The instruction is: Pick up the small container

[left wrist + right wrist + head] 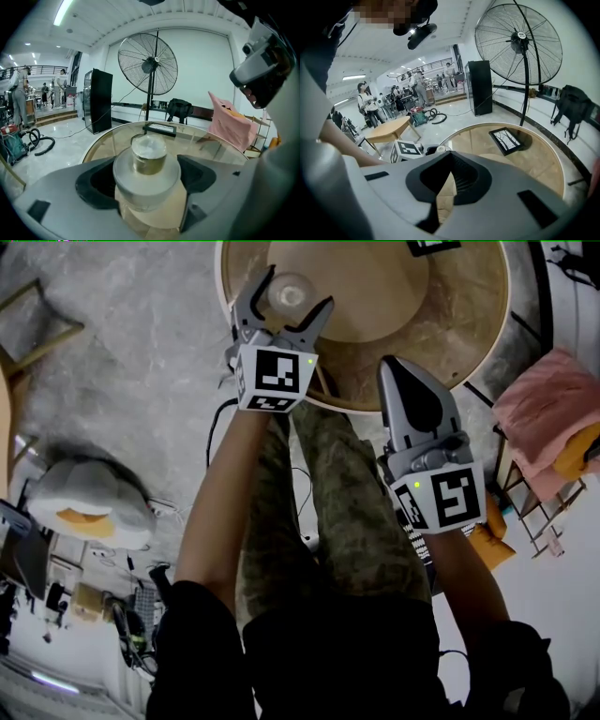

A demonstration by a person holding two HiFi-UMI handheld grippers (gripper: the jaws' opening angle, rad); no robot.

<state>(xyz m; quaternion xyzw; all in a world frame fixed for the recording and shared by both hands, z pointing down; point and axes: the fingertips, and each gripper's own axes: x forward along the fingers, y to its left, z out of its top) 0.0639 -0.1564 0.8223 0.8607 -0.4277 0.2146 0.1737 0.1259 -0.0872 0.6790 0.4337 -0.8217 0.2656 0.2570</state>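
Note:
The small container (289,292), a clear jar with a wide pale lid and a smaller cap on top (147,161), stands upright near the front edge of the round glass-topped table (469,362). My left gripper (292,292) is open, one jaw on each side of the jar, which rests on the table between them (147,187). My right gripper (394,367) is shut and holds nothing; it hangs over the table's near rim, to the right of the jar. In the right gripper view its jaws (451,178) meet, and the left gripper's marker cube (405,151) shows to the left.
A black picture frame (433,246) lies flat at the table's far side (506,139). A tall standing fan (147,61) is behind the table. A rack with pink cloth (544,418) stands to the right. A white bag (89,502) lies on the floor at the left.

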